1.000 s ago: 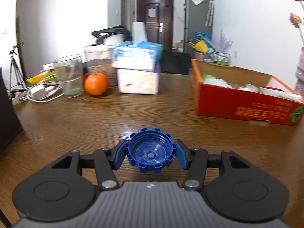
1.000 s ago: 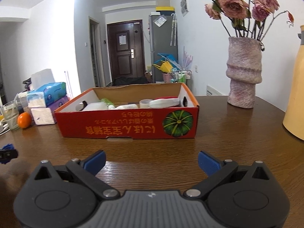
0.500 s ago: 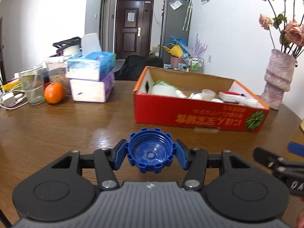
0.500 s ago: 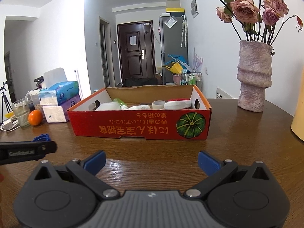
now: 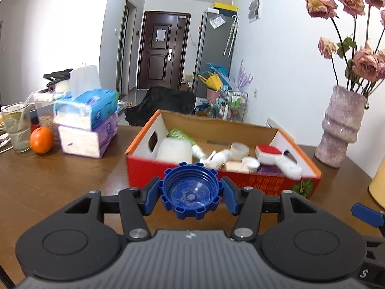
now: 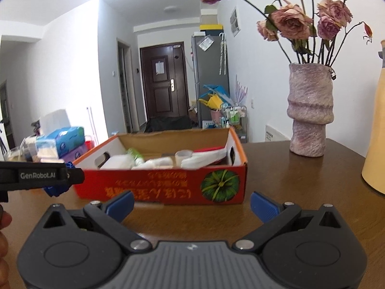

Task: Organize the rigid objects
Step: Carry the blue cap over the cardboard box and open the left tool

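Observation:
My left gripper (image 5: pixel 191 192) is shut on a blue ribbed bottle cap (image 5: pixel 191 190), open side facing the camera, held above the table just in front of the red cardboard box (image 5: pixel 216 175). The box holds several white bottles, jars and a red-lidded item. My right gripper (image 6: pixel 191 203) is open and empty, low over the table in front of the same box (image 6: pixel 168 187). In the right wrist view the left gripper's side (image 6: pixel 41 175) enters from the left, with the blue cap (image 6: pixel 57 189) partly hidden behind it.
Stacked tissue packs (image 5: pixel 86 122), an orange (image 5: pixel 41 140) and a glass (image 5: pixel 16 127) stand at the left. A pink vase with dried roses (image 6: pixel 310 110) stands right of the box. A yellow container (image 6: pixel 375 132) is at the far right edge.
My left gripper has swung right and risen with the cap, so the box is now straight ahead and close. The right gripper has risen a little and stays open.

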`<state>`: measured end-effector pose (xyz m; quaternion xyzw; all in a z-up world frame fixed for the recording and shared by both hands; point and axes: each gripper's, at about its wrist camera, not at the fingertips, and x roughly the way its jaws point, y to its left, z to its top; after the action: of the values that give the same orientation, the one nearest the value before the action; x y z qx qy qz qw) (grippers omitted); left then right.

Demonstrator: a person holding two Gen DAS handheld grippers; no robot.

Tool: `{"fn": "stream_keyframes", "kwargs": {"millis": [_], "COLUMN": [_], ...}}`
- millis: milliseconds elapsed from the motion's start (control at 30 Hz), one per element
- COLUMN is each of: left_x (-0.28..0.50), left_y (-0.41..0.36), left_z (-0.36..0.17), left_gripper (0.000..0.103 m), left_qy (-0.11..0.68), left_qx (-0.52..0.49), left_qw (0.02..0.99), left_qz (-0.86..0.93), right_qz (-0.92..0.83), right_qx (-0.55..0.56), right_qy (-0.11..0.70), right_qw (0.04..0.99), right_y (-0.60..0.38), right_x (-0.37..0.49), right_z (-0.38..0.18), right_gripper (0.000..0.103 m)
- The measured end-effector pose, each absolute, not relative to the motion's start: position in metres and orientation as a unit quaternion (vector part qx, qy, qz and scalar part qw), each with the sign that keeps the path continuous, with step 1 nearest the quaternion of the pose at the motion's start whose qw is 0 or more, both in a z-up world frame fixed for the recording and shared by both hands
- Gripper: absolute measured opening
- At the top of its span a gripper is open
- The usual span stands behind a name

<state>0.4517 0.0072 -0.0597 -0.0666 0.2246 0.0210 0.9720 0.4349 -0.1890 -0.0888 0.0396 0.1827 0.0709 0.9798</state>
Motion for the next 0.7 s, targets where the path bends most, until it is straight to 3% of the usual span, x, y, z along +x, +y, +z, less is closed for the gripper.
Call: {"fn": "stream_keyframes", "kwargs": {"millis": [700], "left_x": [0.569], "left_y": [-0.016], "left_z": [-0.064], "left_gripper": [0.055], "left_qy": [0.223], "left_qx": [-0.07], "left_qw": [0.972], "left_qz": [0.033], "right_qz": [0.03], "right_qx": [0.09], "right_qy": [0.116], "right_qw": [0.989], "right_y": [-0.237], "right_x": [0.535], "right_z": [-0.081], "right_gripper": [0.103]}}
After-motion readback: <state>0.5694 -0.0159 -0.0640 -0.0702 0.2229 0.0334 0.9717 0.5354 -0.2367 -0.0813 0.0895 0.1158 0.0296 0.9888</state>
